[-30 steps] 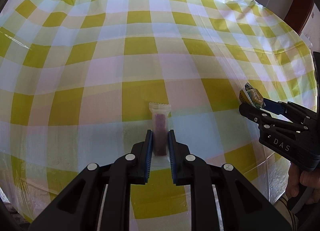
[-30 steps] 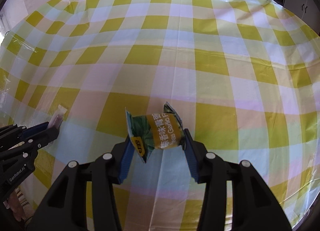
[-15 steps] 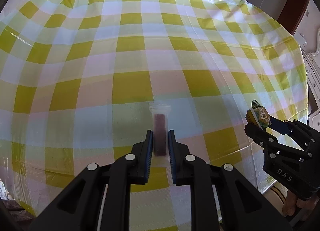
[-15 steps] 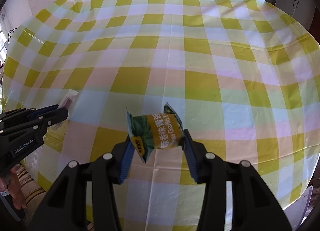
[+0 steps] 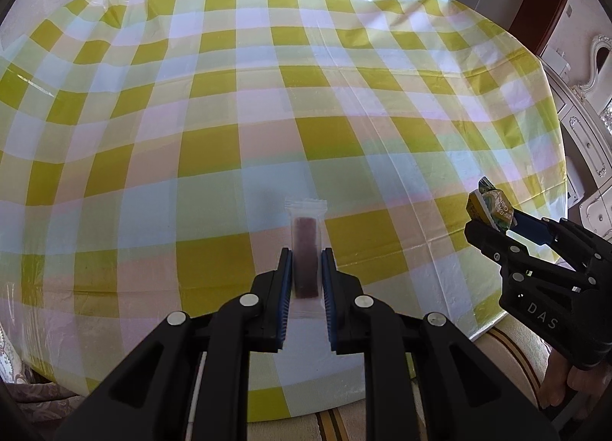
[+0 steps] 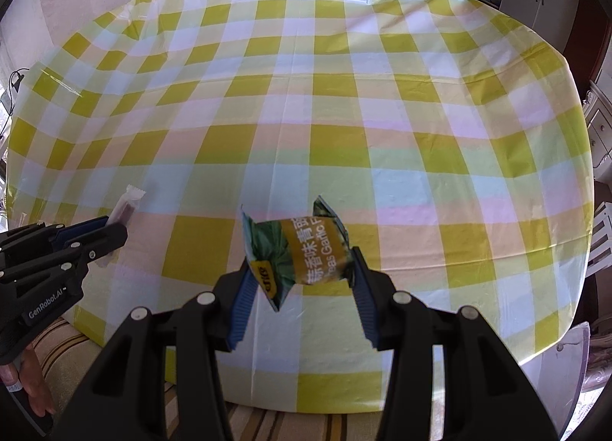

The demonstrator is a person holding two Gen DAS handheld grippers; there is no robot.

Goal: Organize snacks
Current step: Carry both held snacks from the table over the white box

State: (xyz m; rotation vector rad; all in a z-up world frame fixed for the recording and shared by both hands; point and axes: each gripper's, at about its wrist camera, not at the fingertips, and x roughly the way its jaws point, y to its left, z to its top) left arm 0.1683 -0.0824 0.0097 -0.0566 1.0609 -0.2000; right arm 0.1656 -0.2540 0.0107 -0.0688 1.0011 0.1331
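Holding one snack in each gripper above the checked tablecloth (image 5: 237, 104), the person has both packets lifted clear of the table. The left gripper (image 5: 306, 269) has its jaws pressed together on a slim clear-wrapped bar (image 5: 305, 246), gripped along its lower half with the sealed top end sticking out past the fingertips. The right gripper (image 6: 300, 272) has its jaws clamped on a green and yellow packet (image 6: 302, 249), pinched across its puffy middle with both crimped ends flaring free.

The packet looks the likelier one to go wrong. It is a soft pillow of air (the pads only squeeze the bulge, not anything firm), so a quick swing or a tilt could let it squirm round or slide out and drop onto the table edge or the striped seat below. Squeezing harder would not help much; it might crush what is inside.

The bar is held along a narrow strip of slick wrapper, so it could slip lengthwise if the gripper tips further down, or twist if its free end catches the cloth on the way to being set down.

No box, tray or pile shows in either view, so where the snacks belong cannot be told; the thin plastic cloth could also drag and wrinkle under a low pass.
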